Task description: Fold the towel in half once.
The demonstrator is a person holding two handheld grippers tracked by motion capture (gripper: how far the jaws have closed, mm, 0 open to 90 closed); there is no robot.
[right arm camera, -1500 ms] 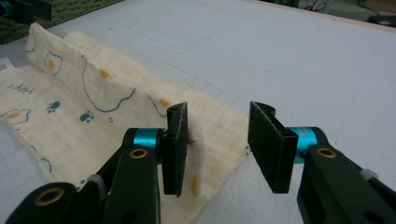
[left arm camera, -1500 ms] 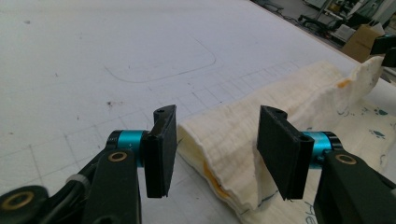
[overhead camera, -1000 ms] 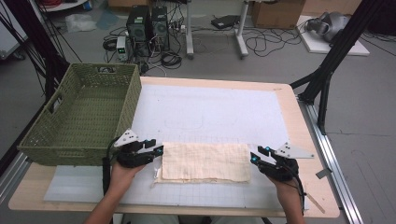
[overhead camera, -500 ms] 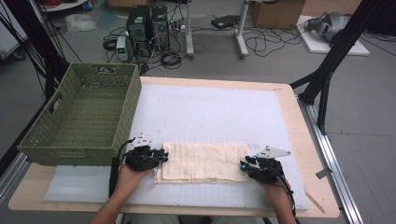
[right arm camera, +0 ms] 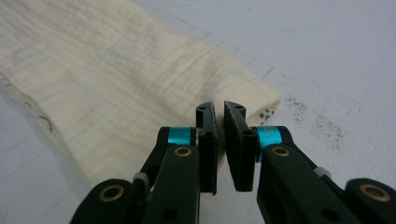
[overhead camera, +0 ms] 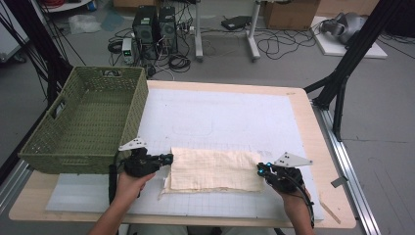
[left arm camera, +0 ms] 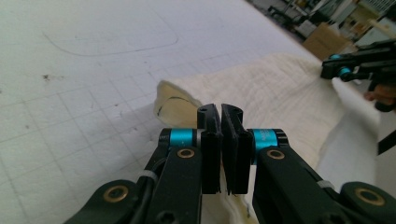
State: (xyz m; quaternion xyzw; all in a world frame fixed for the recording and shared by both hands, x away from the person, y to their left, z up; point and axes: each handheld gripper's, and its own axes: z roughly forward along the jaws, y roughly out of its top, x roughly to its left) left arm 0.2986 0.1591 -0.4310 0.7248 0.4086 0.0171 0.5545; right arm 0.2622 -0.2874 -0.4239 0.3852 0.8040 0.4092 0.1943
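Note:
A cream cloth, folded into a long rectangle, lies on the white gridded mat near the table's front. My left gripper is at the cloth's left end. Its jaws have just been closing and now stand shut on the cloth's edge in the left gripper view, with a corner curled up beside them. My right gripper is at the right end. Its jaws have also just been closing and pinch the cloth's edge in the right gripper view.
A green woven basket stands at the table's left, close behind my left hand. The mat stretches bare beyond the cloth. Table edges run near both forearms. Computers and cables lie on the floor behind.
Both grippers have slid inward onto the cloth's two ends and their jaws have closed. The cloth's left edge has bunched up a little.

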